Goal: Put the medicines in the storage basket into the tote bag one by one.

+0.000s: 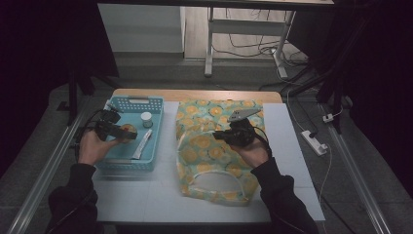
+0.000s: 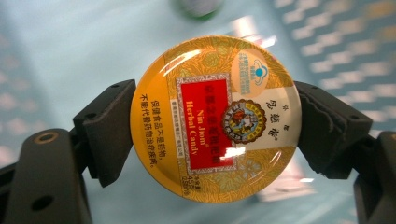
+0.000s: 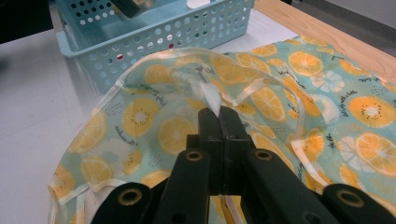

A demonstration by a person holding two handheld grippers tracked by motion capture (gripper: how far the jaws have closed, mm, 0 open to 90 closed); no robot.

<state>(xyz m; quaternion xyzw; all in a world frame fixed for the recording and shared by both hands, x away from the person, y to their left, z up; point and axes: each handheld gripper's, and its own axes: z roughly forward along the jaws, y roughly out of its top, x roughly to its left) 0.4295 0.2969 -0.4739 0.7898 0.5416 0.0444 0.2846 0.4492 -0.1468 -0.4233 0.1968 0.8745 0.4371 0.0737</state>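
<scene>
Count: one blue perforated basket [image 1: 127,165] at 9 o'clock holding one round herbal candy tin [image 2: 215,119], one white-capped jar [image 1: 146,119] and one flat sachet [image 1: 143,144]; one lemon-print bag [image 1: 214,161] at centre; two grippers, left gripper [image 1: 127,135], right gripper [image 1: 220,135].

A white-topped table with a pale wooden far edge [image 1: 195,95] stands on a grey floor [image 1: 146,73]. At twelve o'clock, the white metal legs of another desk [image 1: 209,44] rise over tangled black cables [image 1: 248,48]. At three o'clock lies a white power strip [image 1: 314,142]. Dark curtains [image 1: 44,58] flank both sides; light is dim
</scene>
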